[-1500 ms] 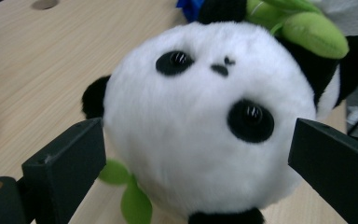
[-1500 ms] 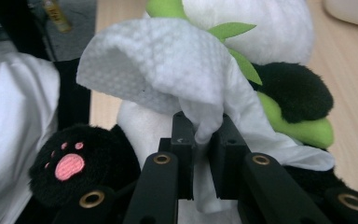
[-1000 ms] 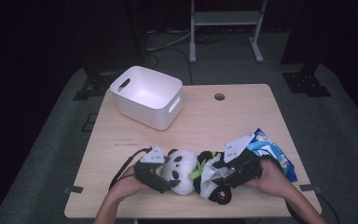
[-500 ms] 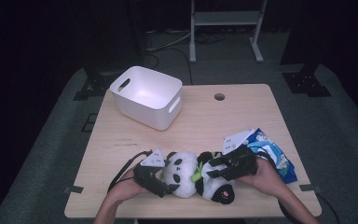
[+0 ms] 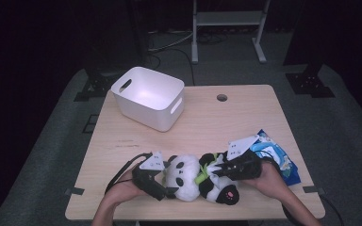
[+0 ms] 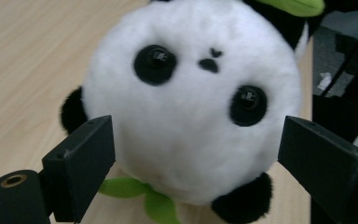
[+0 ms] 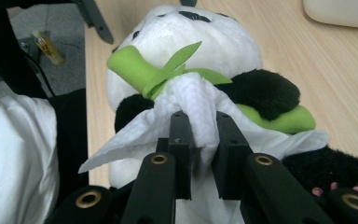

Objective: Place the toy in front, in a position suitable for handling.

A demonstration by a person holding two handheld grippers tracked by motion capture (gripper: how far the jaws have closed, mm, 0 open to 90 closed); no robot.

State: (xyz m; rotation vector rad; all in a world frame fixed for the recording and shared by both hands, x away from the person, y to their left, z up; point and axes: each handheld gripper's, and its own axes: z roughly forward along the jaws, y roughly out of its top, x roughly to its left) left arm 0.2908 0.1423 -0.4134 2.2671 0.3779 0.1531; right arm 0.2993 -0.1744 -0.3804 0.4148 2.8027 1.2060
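A black-and-white panda plush (image 5: 188,176) with green leaves lies near the table's front edge. My left gripper (image 5: 169,179) straddles its round head (image 6: 191,107), and the wide-set jaws rest against both sides of it. My right gripper (image 5: 213,170) comes in from the right at the panda's body. Its jaws have just been closing and now pinch a white tissue (image 7: 200,107) between them. The tissue drapes over the panda's chest beside a green leaf stalk (image 7: 140,70).
A white bin (image 5: 148,96) with handle slots stands at the back left of the table (image 5: 226,127). A blue wipe packet (image 5: 275,157) lies just right of my right hand. A small round hole (image 5: 222,98) is in the tabletop at the back.
The right gripper has edged slightly left, closer onto the panda's body. The left gripper and the plush have stayed in place.
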